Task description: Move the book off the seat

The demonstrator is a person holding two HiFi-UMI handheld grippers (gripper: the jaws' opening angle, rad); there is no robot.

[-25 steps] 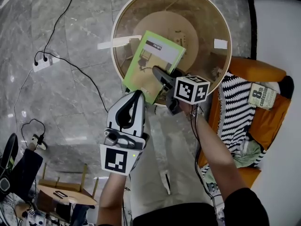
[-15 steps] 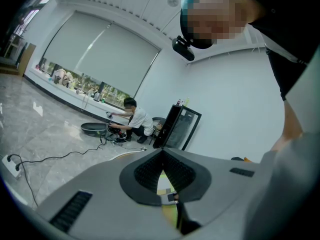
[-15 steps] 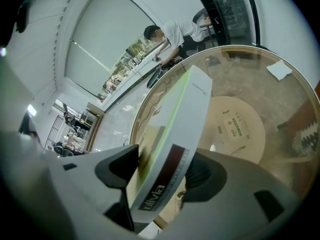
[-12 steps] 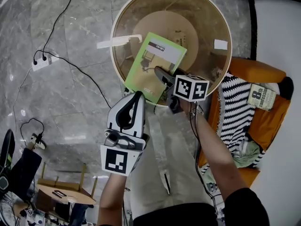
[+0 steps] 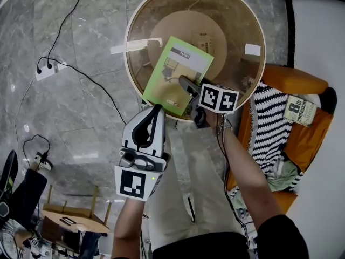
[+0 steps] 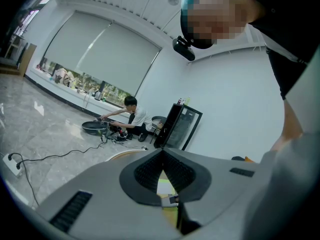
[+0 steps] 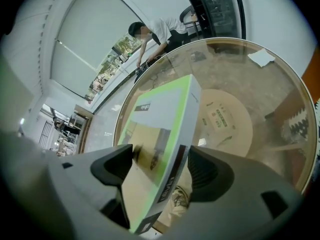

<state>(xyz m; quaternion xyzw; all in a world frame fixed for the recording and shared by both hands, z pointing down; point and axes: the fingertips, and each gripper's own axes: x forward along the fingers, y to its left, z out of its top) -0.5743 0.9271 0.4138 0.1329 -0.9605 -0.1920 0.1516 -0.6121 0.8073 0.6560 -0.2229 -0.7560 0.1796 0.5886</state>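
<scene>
Grey marble floor, crossed by a black cable, fills the left of the head view. Beside it the left claw is held out level and short of the round glass table. Its own view shows it clenched on nothing, the tips pressed together.

At centre, the green book appears to rest on the glass top, its near edge at the table's rim. It has scarcely shifted over the past second, while the right claw has just been opening around it. The right gripper view shows that claw released: the book stands between the spread jaws, spine towards the right-hand jaw with a gap on that side, and the cover runs close by the left-hand jaw without being pinched. The table's rim curves beyond.

That reads as a let-go. The book looks delivered and its weight appears to be on the table rather than in the claw. What remains, by this judgement, is for the claw to back away without nudging the near edge off the rim.

At far right stands the orange armchair, draped with a black-and-white striped throw. The green book is well clear of the seat, though a second, smaller book lies there untouched.
</scene>
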